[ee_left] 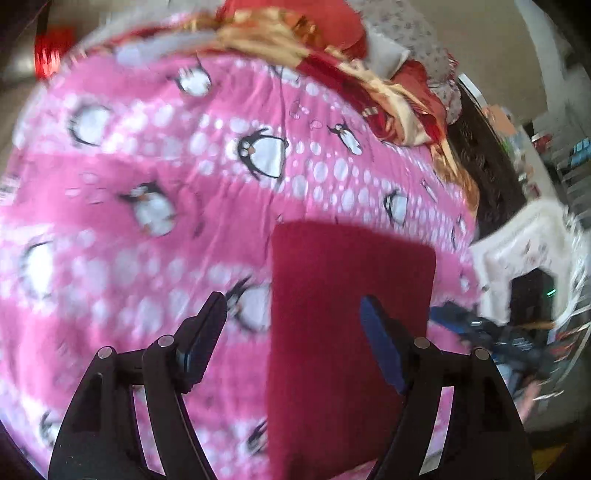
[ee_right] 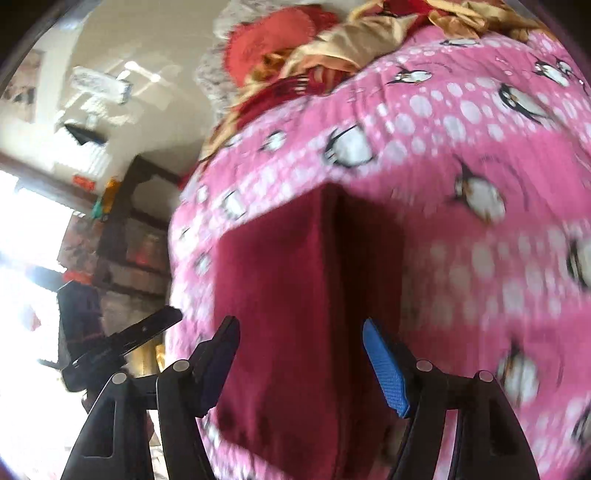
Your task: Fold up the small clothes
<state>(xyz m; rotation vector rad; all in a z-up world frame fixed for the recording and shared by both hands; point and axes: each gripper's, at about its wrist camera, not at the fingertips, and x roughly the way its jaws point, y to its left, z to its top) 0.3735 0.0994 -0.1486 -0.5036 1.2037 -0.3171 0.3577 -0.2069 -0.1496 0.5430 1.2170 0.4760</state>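
A dark red cloth (ee_left: 351,314) lies folded into a flat rectangle on a pink blanket printed with penguins (ee_left: 147,155). In the left wrist view my left gripper (ee_left: 291,299) hangs above the cloth's left edge, open, with nothing between its blue pads. The right wrist view shows the same cloth (ee_right: 295,295), a crease running down its middle, near the edge of the blanket (ee_right: 480,147). My right gripper (ee_right: 301,321) is open above it and touches nothing. Each view catches the other gripper at its side: the right one (ee_left: 465,325) and the left one (ee_right: 144,328).
Crumpled red and gold fabrics (ee_left: 295,40) and a grey patterned pillow (ee_left: 410,33) are heaped at the far end of the bed. Beyond the bed's edge stand a white piece of furniture (ee_left: 517,251) and a dark wooden shelf (ee_right: 133,229). The pictures are motion-blurred.
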